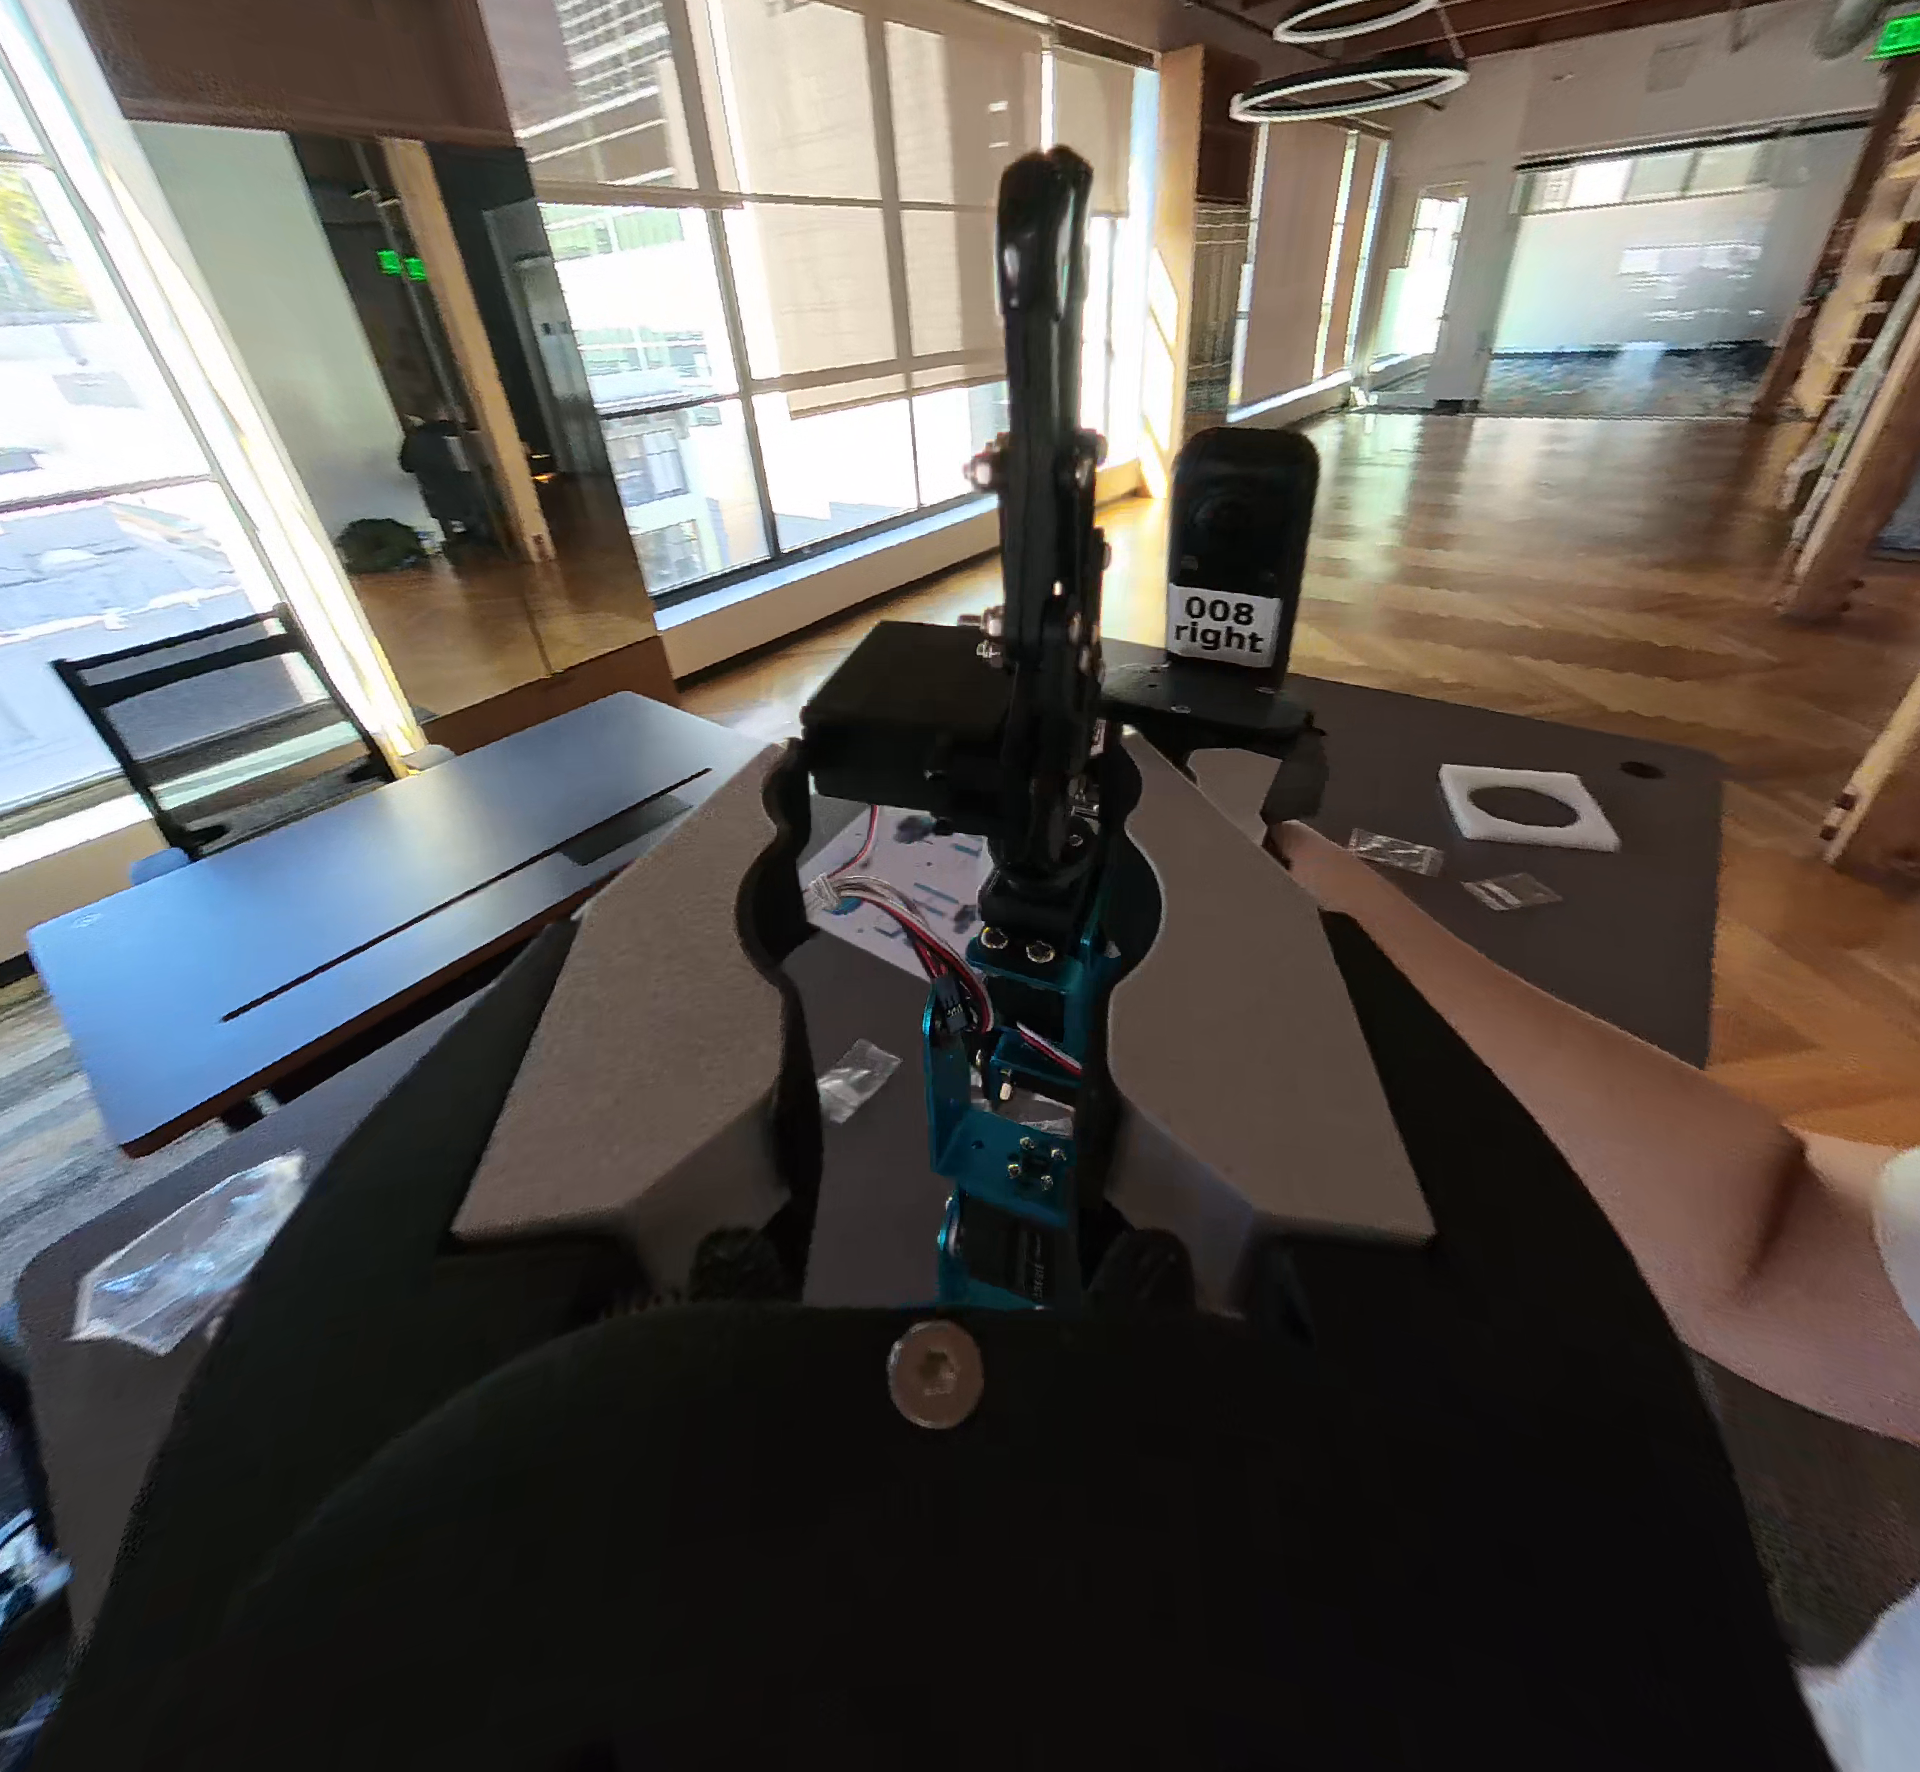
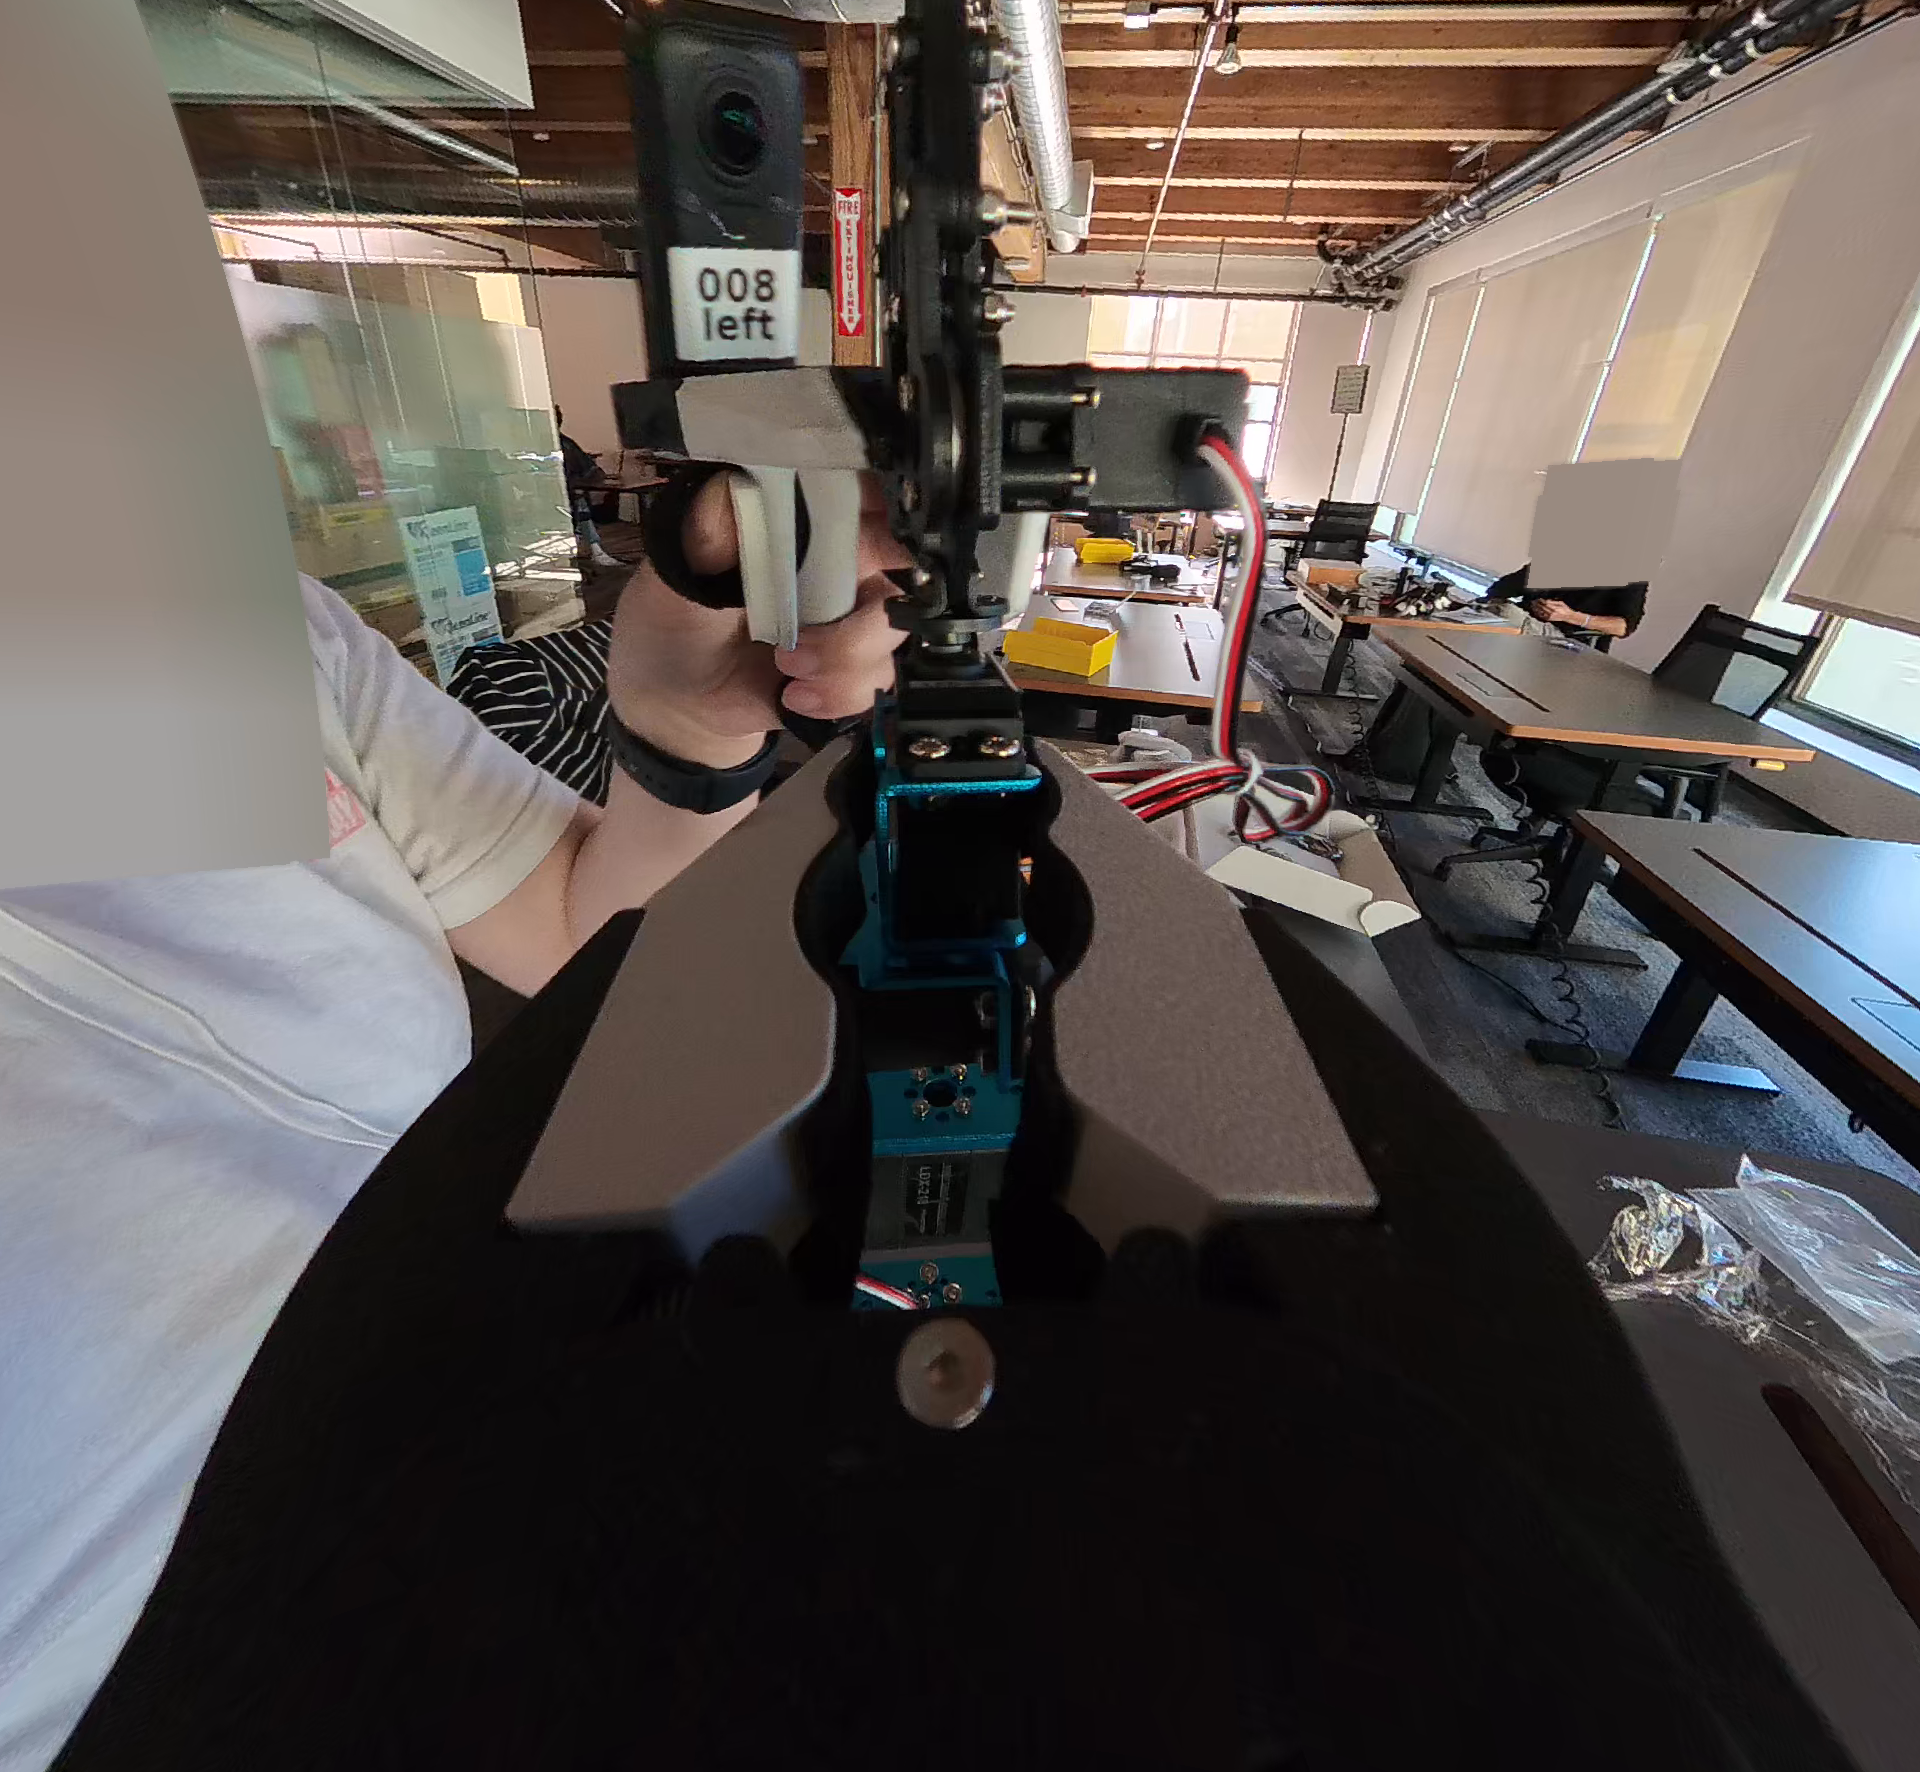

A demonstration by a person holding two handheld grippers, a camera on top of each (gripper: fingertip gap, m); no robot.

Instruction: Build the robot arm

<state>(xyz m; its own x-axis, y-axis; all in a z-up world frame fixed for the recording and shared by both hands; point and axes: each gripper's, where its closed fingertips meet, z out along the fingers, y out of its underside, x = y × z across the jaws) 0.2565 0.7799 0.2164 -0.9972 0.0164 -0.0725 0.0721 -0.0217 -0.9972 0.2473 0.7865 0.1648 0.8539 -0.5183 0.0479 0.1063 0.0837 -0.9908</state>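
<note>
Writing shows in several places, though it is not repeated here. A white label [image 1: 1218, 626] with black print sits on a black camera; another white sticker [image 2: 734, 306] sits on the second camera. A red-and-white vertical sign [image 2: 849, 260] hangs on a wooden post, and green lit signs [image 1: 400, 264] glow by the windows. Faint print marks the servo [image 2: 924, 1185] and blue-and-white cartons [image 2: 449, 569].

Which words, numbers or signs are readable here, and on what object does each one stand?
I do not quote writing; these things bear it:
Right camera's white label: legible.
Left camera's white label: legible.
Red-and-white sign on a wooden post: legible.
Green ceiling sign: blurred.
Servo label: too small.
</note>
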